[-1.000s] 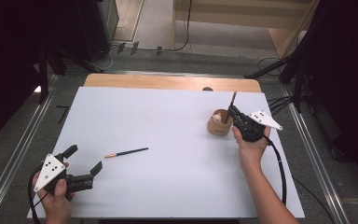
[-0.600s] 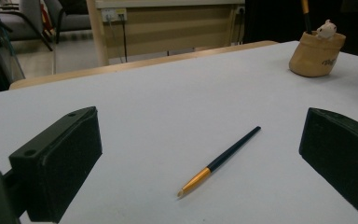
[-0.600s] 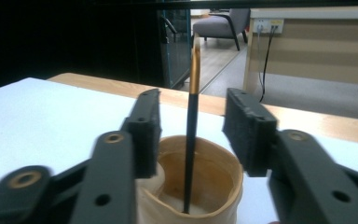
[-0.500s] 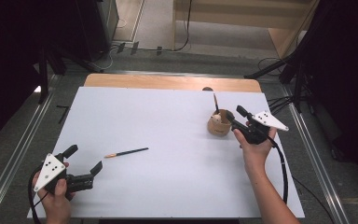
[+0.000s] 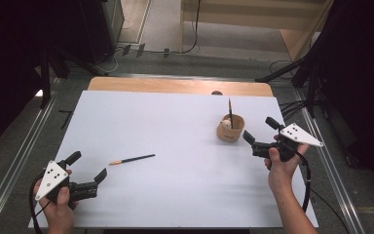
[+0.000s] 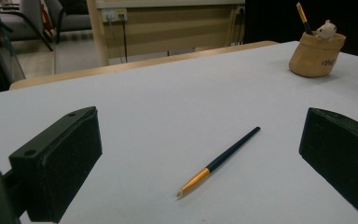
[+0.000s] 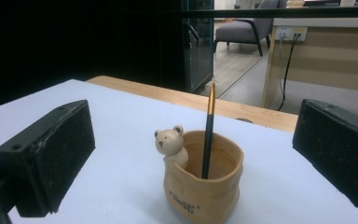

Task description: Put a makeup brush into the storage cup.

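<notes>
A tan cup [image 5: 230,131] with a small bear figure stands at the table's right, and a dark pencil [image 5: 230,109] stands upright in it. My right gripper [image 5: 257,128] hovers just right of the cup, apart from it. Its jaws have just been opening and stand open with nothing gripped. In the right gripper view the cup [image 7: 203,186] and its pencil [image 7: 208,135] sit ahead between the jaws. A second dark pencil [image 5: 132,159] with a gold end lies on the sheet at the left. My left gripper [image 5: 88,165] rests open near the front left, short of that pencil [image 6: 223,158].
A white sheet [image 5: 175,126] covers the table, with a strip of wood [image 5: 175,87] bare along the far edge. Metal rails run down both sides. Cables lie on the floor beyond the right rail [image 5: 292,105]. The cup [image 6: 316,51] shows far right in the left gripper view.
The right gripper let go of the pencil, which now stands in the cup. Its jaws opened and it drew back to the right. The left gripper kept still.
</notes>
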